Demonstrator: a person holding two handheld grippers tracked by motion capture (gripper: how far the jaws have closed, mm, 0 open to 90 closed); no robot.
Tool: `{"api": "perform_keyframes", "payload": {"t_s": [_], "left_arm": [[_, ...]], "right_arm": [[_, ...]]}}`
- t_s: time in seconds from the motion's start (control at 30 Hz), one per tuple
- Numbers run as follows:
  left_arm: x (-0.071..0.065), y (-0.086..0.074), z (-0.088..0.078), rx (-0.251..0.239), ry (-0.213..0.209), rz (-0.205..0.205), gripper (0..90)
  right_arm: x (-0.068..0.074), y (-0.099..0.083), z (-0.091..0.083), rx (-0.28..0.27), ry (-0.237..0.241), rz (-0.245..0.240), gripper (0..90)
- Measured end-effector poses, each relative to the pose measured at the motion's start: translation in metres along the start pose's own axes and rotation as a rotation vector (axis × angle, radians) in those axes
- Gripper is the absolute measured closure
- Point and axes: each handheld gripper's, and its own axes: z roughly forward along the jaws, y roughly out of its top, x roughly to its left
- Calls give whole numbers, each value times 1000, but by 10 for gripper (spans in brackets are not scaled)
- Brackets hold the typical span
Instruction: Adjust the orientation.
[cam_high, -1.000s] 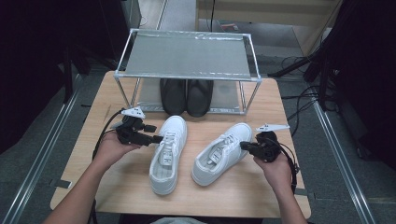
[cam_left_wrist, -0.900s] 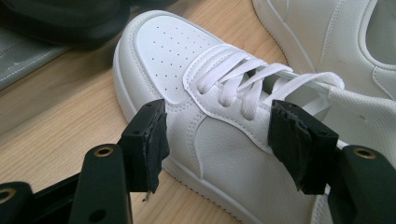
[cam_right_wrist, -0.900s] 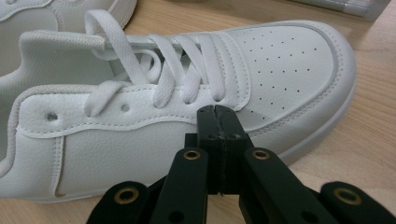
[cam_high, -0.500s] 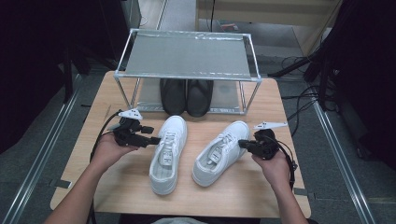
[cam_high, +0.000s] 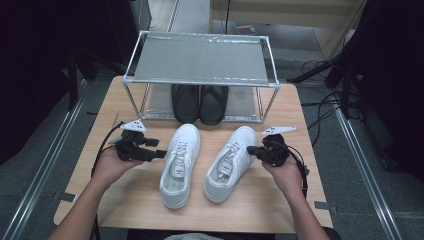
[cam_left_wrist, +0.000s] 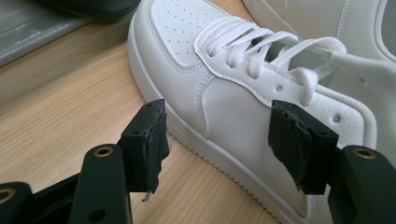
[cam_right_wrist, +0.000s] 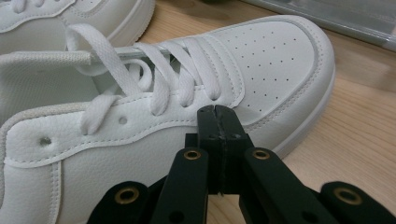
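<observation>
A: What do the white sneakers look like?

B: Low-cut, white grained leather with white laces, punched toe caps and thick white soles. The left sneaker (cam_high: 180, 165) and the right sneaker (cam_high: 231, 163) both lie on the tabletop (cam_high: 140, 200) just in front of the metal rack (cam_high: 200, 62), toes pointing toward it. The right one is angled, its heel swung toward its partner.

A: And the grippers?

B: The left gripper (cam_high: 159, 154) sits level on the outer side of the left sneaker, well in front of the rack. Its jaws stand apart, with the shoe's side wall just ahead of the gap; I see no contact. The right gripper (cam_high: 250, 149) is on the outer side of the right sneaker, jaws pressed together with nothing between them, the tips close against the shoe's side below the laces. Whether they touch the leather I cannot tell.

A: How many of each thing?

B: Two white sneakers, two black shoes (cam_high: 199, 102), one rack, two grippers, each held in one hand.

A: Where are the black ones?

B: Side by side on the rack's lower level, under its grey top shelf, right behind the white pair's toes.

A: The surface and the room?

B: The tabletop is light wood grain. The rack has silvery tube legs and stands at the far edge. Around it is grey flooring, with dark cables (cam_high: 320, 107) lying to the right of the rack, and dark surroundings on both sides.
</observation>
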Motion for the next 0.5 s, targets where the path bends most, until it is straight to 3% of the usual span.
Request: {"api": "perform_keyframes", "payload": {"t_s": [0.5], "left_arm": [[-4,-7,3,23,-5,-1,376]], "right_arm": [[20,12,21,1,70,-55,900]]}}
